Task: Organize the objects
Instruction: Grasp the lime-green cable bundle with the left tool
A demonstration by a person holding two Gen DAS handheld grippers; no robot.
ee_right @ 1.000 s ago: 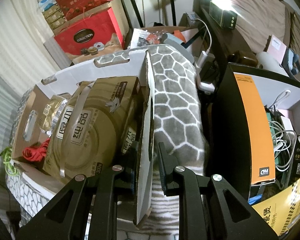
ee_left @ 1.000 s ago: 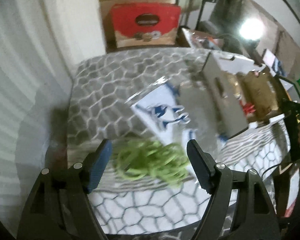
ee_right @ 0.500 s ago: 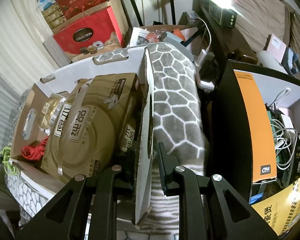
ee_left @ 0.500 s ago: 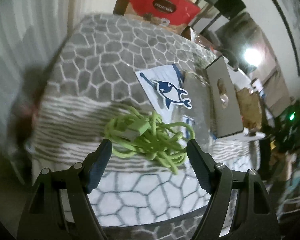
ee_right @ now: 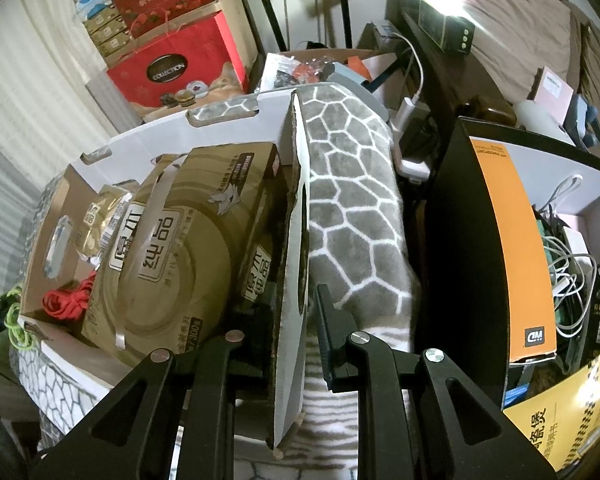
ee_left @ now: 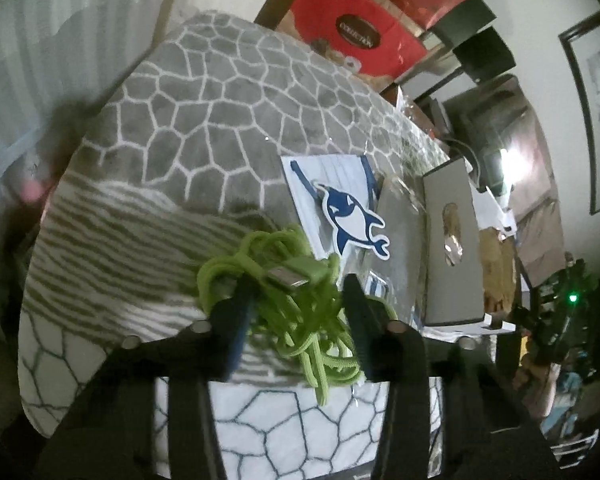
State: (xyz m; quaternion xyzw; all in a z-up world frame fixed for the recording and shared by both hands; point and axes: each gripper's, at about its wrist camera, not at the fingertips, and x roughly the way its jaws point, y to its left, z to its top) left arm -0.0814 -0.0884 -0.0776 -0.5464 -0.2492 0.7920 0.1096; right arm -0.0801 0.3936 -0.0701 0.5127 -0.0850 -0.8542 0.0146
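A tangled green cable (ee_left: 296, 308) with a silver USB plug lies on the grey patterned blanket (ee_left: 204, 120). My left gripper (ee_left: 298, 296) has closed around the bundle, its fingers pressing both sides. The cable also shows at the far left of the right wrist view (ee_right: 14, 320). My right gripper (ee_right: 296, 308) is shut on the right wall flap of a white cardboard box (ee_right: 296, 240). The box holds a gold tissue pack (ee_right: 172, 248), a red cord (ee_right: 68, 304) and snack packets.
A card with a blue whale sticker (ee_left: 348, 220) lies just beyond the cable. The box's end wall (ee_left: 452, 240) stands to its right. Red gift boxes (ee_right: 172, 68) stand behind. A black and orange box (ee_right: 504, 248) with cables sits to the right.
My left gripper has moved forward over the green cable and closed its fingers on the bundle. The right gripper has stayed clamped on the box flap.
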